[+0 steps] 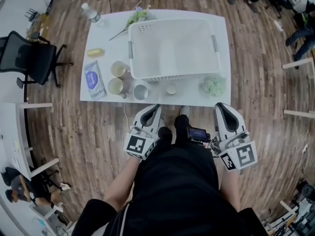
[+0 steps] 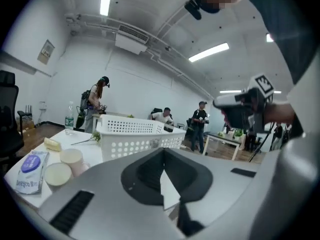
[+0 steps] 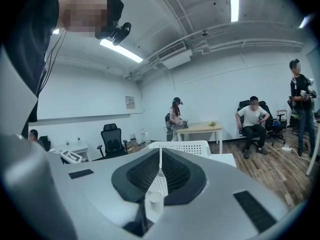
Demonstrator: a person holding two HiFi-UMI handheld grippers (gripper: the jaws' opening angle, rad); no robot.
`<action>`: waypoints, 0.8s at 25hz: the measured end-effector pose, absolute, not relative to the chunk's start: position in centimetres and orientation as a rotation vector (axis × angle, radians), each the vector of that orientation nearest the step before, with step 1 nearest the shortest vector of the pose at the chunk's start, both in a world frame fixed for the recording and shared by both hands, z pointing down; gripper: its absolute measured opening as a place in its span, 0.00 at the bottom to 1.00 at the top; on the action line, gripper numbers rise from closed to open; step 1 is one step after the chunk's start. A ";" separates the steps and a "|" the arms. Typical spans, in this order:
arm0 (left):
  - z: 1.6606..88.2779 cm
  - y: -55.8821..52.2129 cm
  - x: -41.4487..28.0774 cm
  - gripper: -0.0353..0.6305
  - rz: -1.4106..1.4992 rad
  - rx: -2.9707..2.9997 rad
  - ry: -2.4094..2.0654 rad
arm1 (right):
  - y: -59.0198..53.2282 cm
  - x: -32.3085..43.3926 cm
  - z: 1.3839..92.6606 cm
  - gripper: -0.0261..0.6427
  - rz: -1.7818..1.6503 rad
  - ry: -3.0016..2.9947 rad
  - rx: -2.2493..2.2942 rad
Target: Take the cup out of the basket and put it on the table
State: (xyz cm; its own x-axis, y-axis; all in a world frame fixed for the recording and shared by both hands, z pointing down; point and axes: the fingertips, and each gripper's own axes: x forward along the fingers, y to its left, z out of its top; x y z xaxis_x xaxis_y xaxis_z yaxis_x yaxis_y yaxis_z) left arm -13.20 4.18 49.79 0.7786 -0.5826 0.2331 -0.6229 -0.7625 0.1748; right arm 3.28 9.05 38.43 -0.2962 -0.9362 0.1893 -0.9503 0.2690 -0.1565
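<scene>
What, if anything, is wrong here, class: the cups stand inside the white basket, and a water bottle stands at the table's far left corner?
The cups' place is wrong. The head view shows the cups standing on the table beside the white basket, which looks empty. The water bottle does stand at the far left corner.

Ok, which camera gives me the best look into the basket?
The head view: it looks down into the basket, whose whole interior shows, with no cup visible inside. The left gripper view shows only its perforated outer wall from the side; the right gripper view shows just a strip of its top edge.
</scene>
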 end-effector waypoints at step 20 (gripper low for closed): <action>36.8 12.7 -10.6 0.07 -0.023 2.820 -0.822 | 17.1 1.4 36.9 0.08 0.280 -2.652 1.582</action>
